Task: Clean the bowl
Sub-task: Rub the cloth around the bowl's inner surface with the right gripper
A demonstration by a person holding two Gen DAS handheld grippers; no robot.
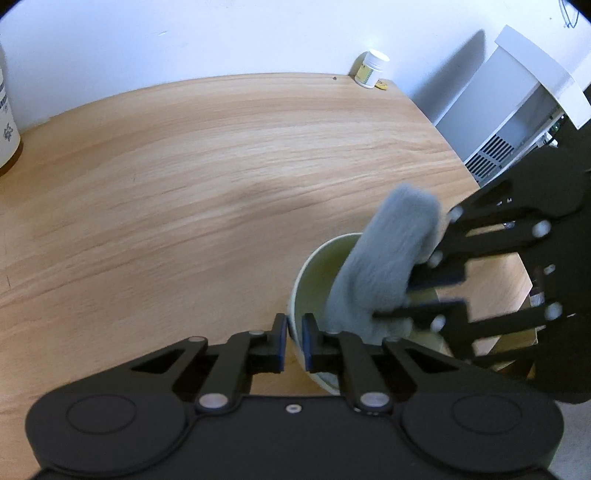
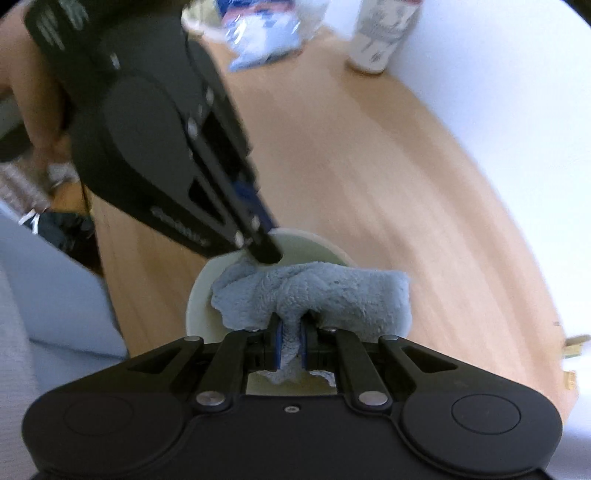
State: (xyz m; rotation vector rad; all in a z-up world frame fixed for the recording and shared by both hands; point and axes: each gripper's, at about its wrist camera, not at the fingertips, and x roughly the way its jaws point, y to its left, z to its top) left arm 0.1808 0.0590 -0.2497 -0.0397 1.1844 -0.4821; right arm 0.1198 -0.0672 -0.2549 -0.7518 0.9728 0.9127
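A pale cream bowl point(image 1: 314, 269) sits tilted on the wooden table point(image 1: 184, 184). My left gripper point(image 1: 294, 332) is shut on the bowl's near rim, one pad inside and one outside. My right gripper point(image 2: 290, 341) is shut on a grey-blue fluffy cloth point(image 2: 314, 291), which is bunched up and pressed into the bowl point(image 2: 201, 295). In the left wrist view the cloth point(image 1: 384, 258) hangs into the bowl from the right gripper point(image 1: 413, 295). In the right wrist view the left gripper point(image 2: 264, 245) reaches down onto the bowl's far rim.
A small white jar point(image 1: 371, 68) stands at the table's far corner. A white bottle point(image 1: 5, 122) stands at the left edge. A white appliance point(image 1: 517, 110) stands beyond the table on the right. A white can point(image 2: 380, 33) and a blue plastic packet point(image 2: 262, 33) lie at the far end.
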